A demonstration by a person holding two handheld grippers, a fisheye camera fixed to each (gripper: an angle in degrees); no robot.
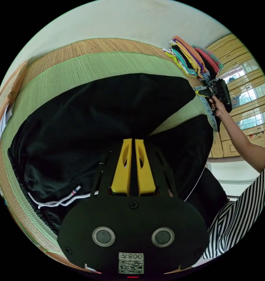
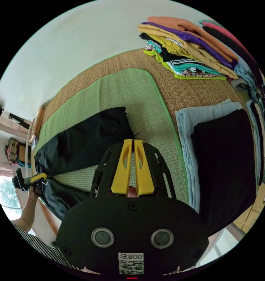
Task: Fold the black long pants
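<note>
The black long pants point(image 1: 88, 123) lie spread on a green mat point(image 1: 79, 70), waist and white drawstring point(image 1: 56, 200) at the lower left. The left gripper point(image 1: 132, 141) has its yellow jaws together at the crotch, where the two legs split, pinching the black cloth. In the right gripper view one pant leg point(image 2: 88, 140) stretches across the green mat point(image 2: 123, 90). The right gripper point(image 2: 132, 142) is shut on the corner of that leg's hem. A hand holds the right gripper point(image 1: 207, 93) at the far leg end, and the left gripper point(image 2: 35, 178) sits at the far left.
A stack of colourful folded clothes point(image 2: 185, 49) stands at the back on the woven mat point(image 2: 197, 93). Folded light blue cloth point(image 2: 186, 123) with a folded black garment point(image 2: 226, 158) on it lies beside the green mat. A person's striped sleeve point(image 1: 241, 216) and windows point(image 1: 249, 96) are at the right.
</note>
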